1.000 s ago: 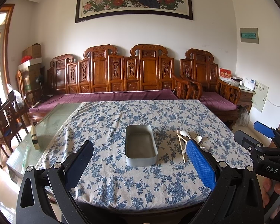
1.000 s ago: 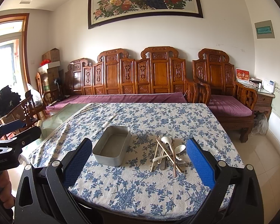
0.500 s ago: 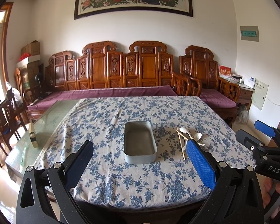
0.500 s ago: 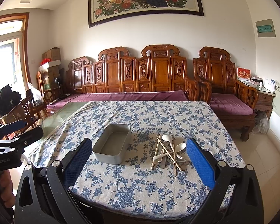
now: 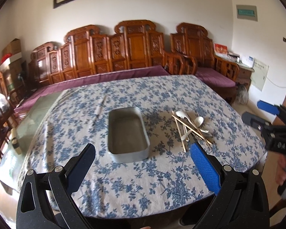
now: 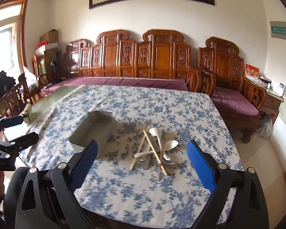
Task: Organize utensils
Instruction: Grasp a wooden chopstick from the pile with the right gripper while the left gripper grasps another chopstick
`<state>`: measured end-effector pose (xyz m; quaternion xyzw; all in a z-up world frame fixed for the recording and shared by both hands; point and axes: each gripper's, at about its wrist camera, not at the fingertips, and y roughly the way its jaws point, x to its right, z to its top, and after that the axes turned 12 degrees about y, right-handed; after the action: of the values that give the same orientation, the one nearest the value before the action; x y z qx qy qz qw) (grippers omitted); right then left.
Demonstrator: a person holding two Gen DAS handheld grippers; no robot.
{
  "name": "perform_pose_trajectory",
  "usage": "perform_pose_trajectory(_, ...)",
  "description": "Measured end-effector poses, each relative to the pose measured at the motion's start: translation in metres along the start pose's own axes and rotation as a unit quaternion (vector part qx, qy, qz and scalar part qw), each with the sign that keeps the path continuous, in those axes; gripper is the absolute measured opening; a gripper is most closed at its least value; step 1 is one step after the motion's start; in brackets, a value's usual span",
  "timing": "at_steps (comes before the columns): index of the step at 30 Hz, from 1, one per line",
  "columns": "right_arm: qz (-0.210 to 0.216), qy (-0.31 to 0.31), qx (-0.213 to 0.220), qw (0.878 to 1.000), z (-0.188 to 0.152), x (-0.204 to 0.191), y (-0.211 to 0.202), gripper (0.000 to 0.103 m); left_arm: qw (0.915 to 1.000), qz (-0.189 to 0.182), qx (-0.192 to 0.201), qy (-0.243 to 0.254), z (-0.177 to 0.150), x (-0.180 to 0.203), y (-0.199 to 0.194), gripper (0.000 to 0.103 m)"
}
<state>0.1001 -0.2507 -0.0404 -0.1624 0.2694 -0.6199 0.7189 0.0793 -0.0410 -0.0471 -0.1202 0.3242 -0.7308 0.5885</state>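
My left tool point(image 5: 143, 164) hangs released over the near edge of the bench point(image 5: 162, 190), nothing between its pads, the empty metal tin point(image 5: 127, 133) just ahead. My right tool point(image 6: 143, 162) is also released — its jaws have just been closing a little, still clear of everything. The pile of chopsticks and white spoons point(image 6: 154, 148) lies on the floral cloth beside the tin, to its right.

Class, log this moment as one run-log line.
phase: approach | left gripper: open | right gripper: open, closing slightly | tin: empty | utensils: piled
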Motion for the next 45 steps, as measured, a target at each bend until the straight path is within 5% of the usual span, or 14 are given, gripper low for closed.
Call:
perform_pose_trajectory(8, 0.006, 0.004, -0.045, 0.999, -0.006, 0.036, 0.051, 0.077, 0.9981, -0.041, -0.031, 0.032, 0.008, 0.025, 0.056, 0.097)
perform_pose_trajectory(19, 0.009, 0.009, -0.157, 0.988, -0.049, 0.063, 0.140, 0.037, 0.9940, -0.076, -0.067, 0.040, 0.002, 0.042, 0.108, 0.097)
perform_pose_trajectory(25, 0.024, 0.033, -0.219, 0.975, -0.078, 0.076, 0.184, 0.032, 0.9895, -0.103, -0.091, 0.045, -0.001, 0.053, 0.134, 0.082)
perform_pose_trajectory(30, 0.037, 0.035, -0.222, 0.974, -0.083, 0.077, 0.191, 0.028, 0.9844, -0.121, -0.119, 0.047, -0.009, 0.063, 0.161, 0.071)
perform_pose_trajectory(45, 0.035, 0.029, -0.217, 0.975, -0.068, 0.082, 0.190, 0.006, 0.9757, -0.138, -0.162, 0.053, -0.010, 0.090, 0.213, 0.062)
